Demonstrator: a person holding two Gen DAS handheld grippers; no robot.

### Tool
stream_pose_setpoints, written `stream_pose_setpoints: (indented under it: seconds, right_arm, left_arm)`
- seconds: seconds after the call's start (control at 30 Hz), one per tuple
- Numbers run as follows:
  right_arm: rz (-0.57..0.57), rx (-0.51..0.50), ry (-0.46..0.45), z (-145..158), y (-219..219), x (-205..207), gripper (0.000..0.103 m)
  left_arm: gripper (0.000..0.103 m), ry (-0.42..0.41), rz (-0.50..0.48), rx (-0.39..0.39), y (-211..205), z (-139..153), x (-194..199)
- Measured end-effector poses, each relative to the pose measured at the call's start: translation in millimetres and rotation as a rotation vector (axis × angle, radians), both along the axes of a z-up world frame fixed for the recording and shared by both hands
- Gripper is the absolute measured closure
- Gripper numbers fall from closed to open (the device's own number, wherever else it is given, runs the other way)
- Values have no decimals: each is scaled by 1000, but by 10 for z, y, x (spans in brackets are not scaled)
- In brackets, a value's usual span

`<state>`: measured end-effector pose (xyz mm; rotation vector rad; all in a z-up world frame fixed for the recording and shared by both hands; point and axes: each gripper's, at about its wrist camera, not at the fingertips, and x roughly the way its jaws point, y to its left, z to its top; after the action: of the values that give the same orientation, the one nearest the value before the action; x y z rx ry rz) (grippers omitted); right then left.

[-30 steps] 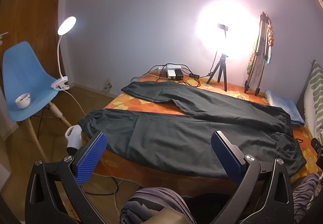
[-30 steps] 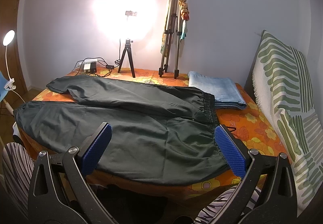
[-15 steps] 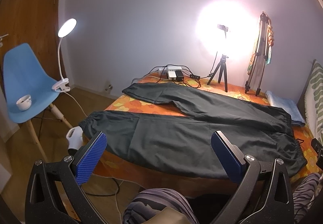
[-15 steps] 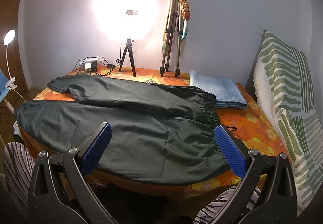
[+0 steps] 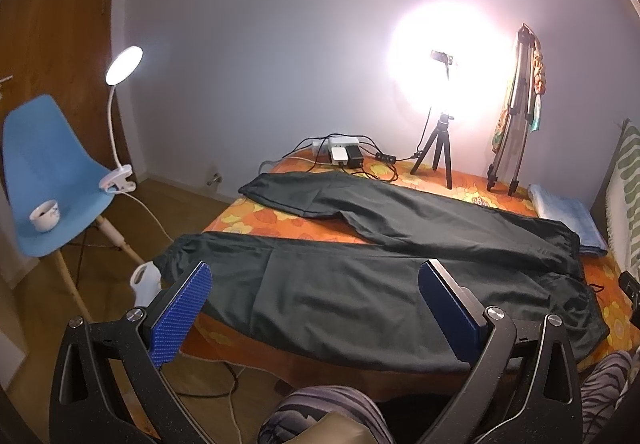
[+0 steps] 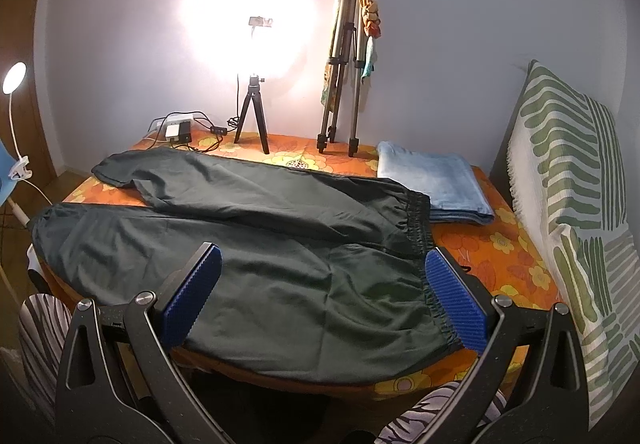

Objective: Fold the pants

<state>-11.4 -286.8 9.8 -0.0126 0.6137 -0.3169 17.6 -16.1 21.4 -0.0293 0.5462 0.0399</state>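
Observation:
Dark green pants (image 5: 340, 284) (image 6: 256, 244) lie spread flat on the orange flowered bed (image 5: 256, 214) (image 6: 508, 264), legs apart and pointing left, elastic waistband (image 6: 420, 220) at the right. My left gripper (image 5: 316, 284) hovers open above the near leg, blue pads (image 5: 180, 314) wide apart, nothing between them. My right gripper (image 6: 324, 276) hangs open over the seat area near the waistband, holding nothing; its right pad (image 6: 454, 300) sits over the waistband's near corner.
A folded blue cloth (image 6: 432, 180) lies beyond the waistband. Two tripods (image 6: 252, 112) (image 6: 340, 64), a bright lamp and a power strip with cables (image 5: 344, 154) line the far edge. A blue chair (image 5: 44, 180) with cup and clip lamp stands left. A striped pillow (image 6: 572, 180) leans right. Striped knees (image 5: 320, 416) below.
Both grippers have lifted and pulled back slightly, so the bed and pants sit a little lower in view. Jaws stay open. The pants have not moved.

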Motion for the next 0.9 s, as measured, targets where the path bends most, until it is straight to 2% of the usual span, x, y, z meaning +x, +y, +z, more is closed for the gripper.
stream_pose_setpoints:
  seconds: [0.47,0.9]
  right_arm:
    - [12,19,13,-25,-140,216,0]
    - [55,24,-9,-19,-174,295,0]
  left_arm:
    - [0,17,-5,9,-107,16,194]
    - [0,14,10,29,-163,71,190]
